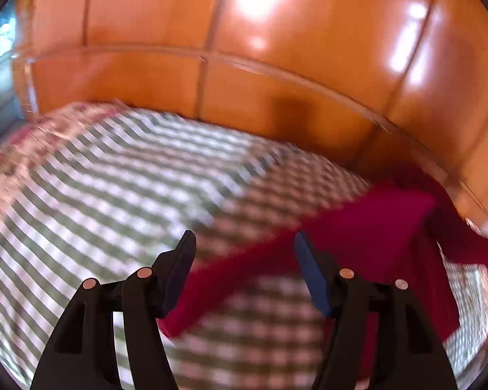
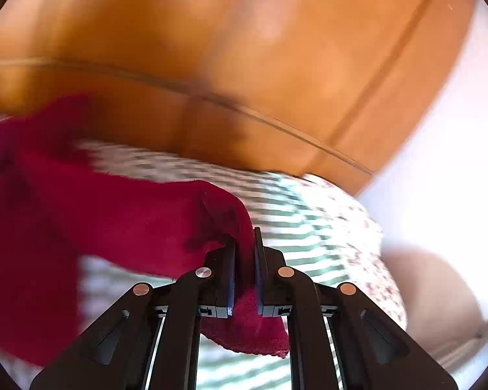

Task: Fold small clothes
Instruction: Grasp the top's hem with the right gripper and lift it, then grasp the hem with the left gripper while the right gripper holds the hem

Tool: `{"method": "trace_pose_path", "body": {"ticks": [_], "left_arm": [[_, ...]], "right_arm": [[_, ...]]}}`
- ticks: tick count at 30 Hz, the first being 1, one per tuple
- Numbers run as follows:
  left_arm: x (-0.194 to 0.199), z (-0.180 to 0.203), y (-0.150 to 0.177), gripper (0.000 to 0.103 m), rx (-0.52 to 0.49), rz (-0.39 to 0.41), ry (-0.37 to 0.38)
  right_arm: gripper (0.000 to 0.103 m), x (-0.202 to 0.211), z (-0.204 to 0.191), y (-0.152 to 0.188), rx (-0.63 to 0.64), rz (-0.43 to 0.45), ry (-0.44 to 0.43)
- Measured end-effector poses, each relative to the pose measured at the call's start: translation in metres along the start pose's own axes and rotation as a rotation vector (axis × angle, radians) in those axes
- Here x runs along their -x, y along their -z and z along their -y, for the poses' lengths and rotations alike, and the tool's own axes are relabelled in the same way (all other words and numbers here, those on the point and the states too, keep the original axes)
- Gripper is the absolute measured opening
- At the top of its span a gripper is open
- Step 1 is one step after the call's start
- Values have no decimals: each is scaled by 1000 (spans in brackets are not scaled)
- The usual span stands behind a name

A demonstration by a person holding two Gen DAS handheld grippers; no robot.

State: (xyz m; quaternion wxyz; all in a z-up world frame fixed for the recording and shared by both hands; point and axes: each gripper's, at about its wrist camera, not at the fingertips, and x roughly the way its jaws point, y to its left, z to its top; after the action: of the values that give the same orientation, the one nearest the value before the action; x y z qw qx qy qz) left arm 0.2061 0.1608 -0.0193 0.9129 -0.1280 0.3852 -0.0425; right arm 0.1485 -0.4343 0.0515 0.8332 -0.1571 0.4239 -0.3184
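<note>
Red cloth (image 2: 120, 214) on checked bedcover (image 1: 114, 175)

The red garment (image 2: 120, 214) is seen to be a soft, matt knit cloth with a nubbly edge. The checked bedsheet (image 1: 120, 175) is a thin woven cloth, matt. The wooden panelling (image 1: 276, 65) at the far side is smooth and glossy, with bright reflections. The fingers (image 2: 227, 269) are matt black plastic, with small shiny metal pins.

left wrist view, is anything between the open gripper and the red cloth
Nothing visible. The open left gripper hangs over the red knit cloth on the green checked bedsheet; only air lies between them.
</note>
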Motion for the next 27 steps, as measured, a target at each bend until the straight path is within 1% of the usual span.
{"method": "trace_pose_path", "body": {"ticks": [1, 2, 3, 4, 5, 6, 7, 9, 10, 11, 12, 14, 15, 16, 17, 18, 19, 20, 21, 22, 23, 24, 25, 26, 27], "left_arm": [[-2, 4, 10, 63, 0, -18, 34], [-6, 10, 22, 63, -5, -53, 67], [-10, 14, 32, 63, -8, -80, 86], [-13, 15, 39, 63, -5, -94, 97], [-17, 17, 48, 64, 5, -110, 106], [-22, 19, 56, 69, 17, -132, 112], [-25, 22, 64, 70, 26, -151, 133], [-31, 24, 75, 74, 44, -176, 149], [-35, 27, 82, 75, 58, -198, 160], [-37, 30, 87, 75, 65, -213, 173], [-38, 32, 90, 75, 71, -227, 183], [-38, 37, 95, 75, 84, -235, 200], [-38, 39, 96, 75, 94, -243, 227], [-39, 42, 98, 75, 103, -258, 256], [-41, 44, 100, 73, 108, -267, 266], [-43, 47, 100, 72, 108, -270, 268], [-46, 49, 101, 68, 104, -271, 267], [-49, 53, 102, 54, 95, -280, 266], [-52, 57, 102, 38, 85, -293, 265], [-54, 61, 103, 31, 70, -307, 253], [-55, 67, 105, 24, 48, -308, 234], [-54, 70, 105, 21, 36, -303, 231], [-54, 73, 106, 18, 23, -300, 231], [-54, 76, 108, 12, 9, -294, 225], [-53, 79, 108, 9, -7, -285, 213]], "right_arm": [[10, -25, 11, -11, -67, -37, -1], [22, -42, 18, -17, -114, -68, -16], [55, -53, 20, -21, -154, -101, -18], [75, -65, 23, -23, -193, -130, -14], [89, -68, 23, -24, -226, -120, -12], [89, -66, 22, -20, -247, -101, -16], [89, -64, 17, -14, -263, -103, -55], [89, -53, 5, 3, -270, -128, -188], [89, -44, -3, 14, -263, -133, -255], [89, -28, -17, 29, -240, -136, -347], [89, -18, -28, 39, -226, -140, -395], [89, 0, -52, 70, -197, -180, -528], [89, 6, -65, 84, -193, -209, -590], [89, 10, -77, 97, -198, -236, -643], [88, 12, -87, 107, -208, -260, -684], [83, 11, -97, 115, -209, -283, -708], [79, 9, -108, 124, -203, -315, -719], [73, 6, -116, 129, -202, -331, -721], [72, 6, -121, 131, -203, -323, -701], [67, 9, -126, 131, -203, -312, -692], [52, 11, -128, 129, -208, -321, -705], [35, 15, -130, 126, -214, -335, -727], [26, 16, -130, 124, -205, -341, -738], [13, 20, -133, 121, -180, -339, -740], [9, 26, -133, 118, -152, -326, -729]]}}
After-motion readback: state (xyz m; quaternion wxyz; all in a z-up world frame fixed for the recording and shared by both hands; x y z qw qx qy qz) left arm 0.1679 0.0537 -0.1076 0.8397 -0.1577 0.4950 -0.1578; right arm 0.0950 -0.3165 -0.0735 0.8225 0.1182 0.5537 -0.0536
